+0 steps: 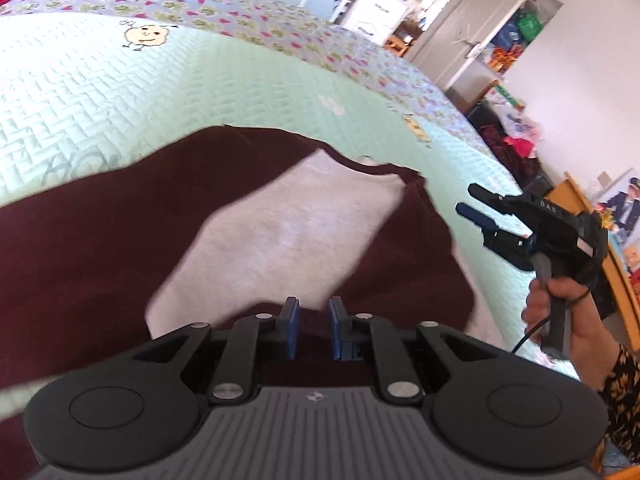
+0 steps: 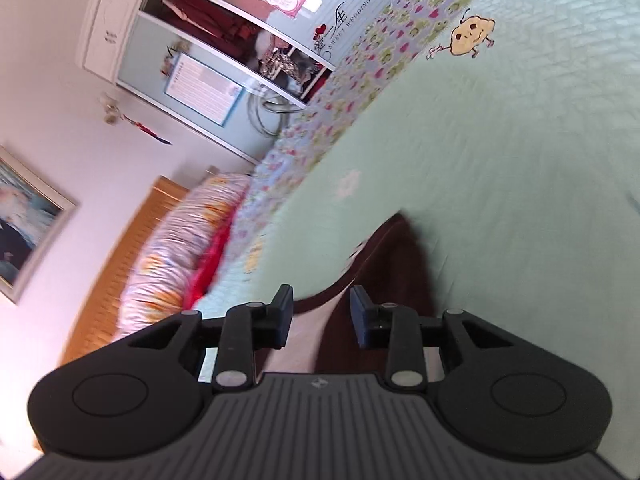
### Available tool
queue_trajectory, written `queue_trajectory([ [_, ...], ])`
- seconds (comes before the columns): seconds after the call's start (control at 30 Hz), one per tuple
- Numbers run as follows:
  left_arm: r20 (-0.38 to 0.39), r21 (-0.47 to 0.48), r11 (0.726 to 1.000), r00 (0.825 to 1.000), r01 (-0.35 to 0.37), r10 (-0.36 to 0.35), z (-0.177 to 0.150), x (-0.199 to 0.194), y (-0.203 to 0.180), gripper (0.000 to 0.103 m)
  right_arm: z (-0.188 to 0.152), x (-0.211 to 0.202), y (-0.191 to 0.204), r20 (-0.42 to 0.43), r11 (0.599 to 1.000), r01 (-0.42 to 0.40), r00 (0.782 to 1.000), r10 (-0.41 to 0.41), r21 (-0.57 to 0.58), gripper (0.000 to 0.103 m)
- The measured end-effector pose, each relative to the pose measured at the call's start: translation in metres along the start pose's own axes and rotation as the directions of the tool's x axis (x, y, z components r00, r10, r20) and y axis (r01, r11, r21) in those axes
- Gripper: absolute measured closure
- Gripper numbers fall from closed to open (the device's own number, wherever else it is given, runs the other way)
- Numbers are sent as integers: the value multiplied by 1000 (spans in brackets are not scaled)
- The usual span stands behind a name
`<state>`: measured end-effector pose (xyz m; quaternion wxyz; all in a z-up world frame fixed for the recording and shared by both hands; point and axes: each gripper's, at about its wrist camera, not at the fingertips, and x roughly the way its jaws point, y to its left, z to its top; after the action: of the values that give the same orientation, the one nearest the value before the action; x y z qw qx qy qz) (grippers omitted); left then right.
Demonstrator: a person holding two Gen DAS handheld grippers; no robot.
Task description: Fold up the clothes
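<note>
Item: maroon-and-grey raglan sweatshirt (image 1: 288, 236), lying spread on the pale green quilted bed cover (image 1: 120, 92), grey panel facing up. Your left tool (image 1: 313, 330) is hovering over it, fingers apart; your right tool (image 2: 321, 322) likewise gaping, empty.

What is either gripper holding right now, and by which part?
Nothing. The left gripper and right gripper are both open above the maroon-and-grey raglan shirt lying on the quilted mint-green bedspread.
</note>
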<state>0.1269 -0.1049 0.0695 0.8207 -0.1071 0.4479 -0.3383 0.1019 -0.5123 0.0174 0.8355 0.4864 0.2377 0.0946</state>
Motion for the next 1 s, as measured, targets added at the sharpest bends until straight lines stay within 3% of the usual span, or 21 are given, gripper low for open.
queue_trajectory([
  [0.13, -14, 24, 1000, 1000, 0, 1, -19, -5, -8, 73, -36, -26, 5, -52, 990, -90, 994, 96, 111, 67],
  [0.17, -32, 23, 999, 999, -23, 24, -23, -3, -6, 72, -44, -28, 3, -73, 989, -86, 993, 95, 119, 67],
  [0.23, -80, 5, 998, 995, -62, 62, -31, 7, 1, 72, -55, -23, -9, -130, 992, 9, 992, 7, 128, 66],
  [0.33, -57, -33, 998, 997, -53, 51, -36, 7, 8, 73, -63, -17, -30, -147, 984, 111, 985, -91, 136, 100],
  [0.4, -16, -25, 998, 998, -58, 57, -39, 1, 4, 72, -62, -19, -30, -138, 984, 100, 987, -80, 145, 99],
  [0.5, 87, -44, 996, 993, -80, 83, -51, -21, -2, 73, -65, -35, -17, -82, 993, 41, 996, -32, 107, 77],
  [0.53, 134, -71, 994, 987, -81, 90, -59, -32, -3, 72, -71, -45, -12, -46, 993, -5, 999, 11, 115, 58],
  [0.57, 182, -98, 992, 978, -80, 97, -67, -44, -5, 72, -79, -57, -7, -5, 990, -61, 998, 62, 129, 47],
  [0.67, 271, -207, 972, 948, -110, 165, -99, -87, -1, 69, -110, -99, 8, 68, 965, -208, 978, 200, 157, 41],
  [0.73, 300, -298, 946, 928, -128, 221, -121, -113, 5, 69, -138, -135, 14, 104, 932, -311, 950, 296, 186, 41],
  [0.83, 327, -454, 879, 890, -145, 316, -151, -151, 19, 69, -179, -193, 17, 147, 869, -417, 908, 391, 265, 31],
  [0.9, 338, -547, 828, 871, -126, 356, -163, -169, 31, 65, -207, -231, 12, 167, 841, -425, 905, 391, 334, 27],
  [0.97, 346, -587, 799, 850, -134, 397, -166, -178, 40, 65, -230, -259, 7, 157, 833, -401, 916, 369, 381, 26],
  [1.0, 338, -599, 789, 851, -136, 403, -166, -175, 43, 65, -238, -267, 5, 137, 840, -381, 924, 356, 385, 25],
])
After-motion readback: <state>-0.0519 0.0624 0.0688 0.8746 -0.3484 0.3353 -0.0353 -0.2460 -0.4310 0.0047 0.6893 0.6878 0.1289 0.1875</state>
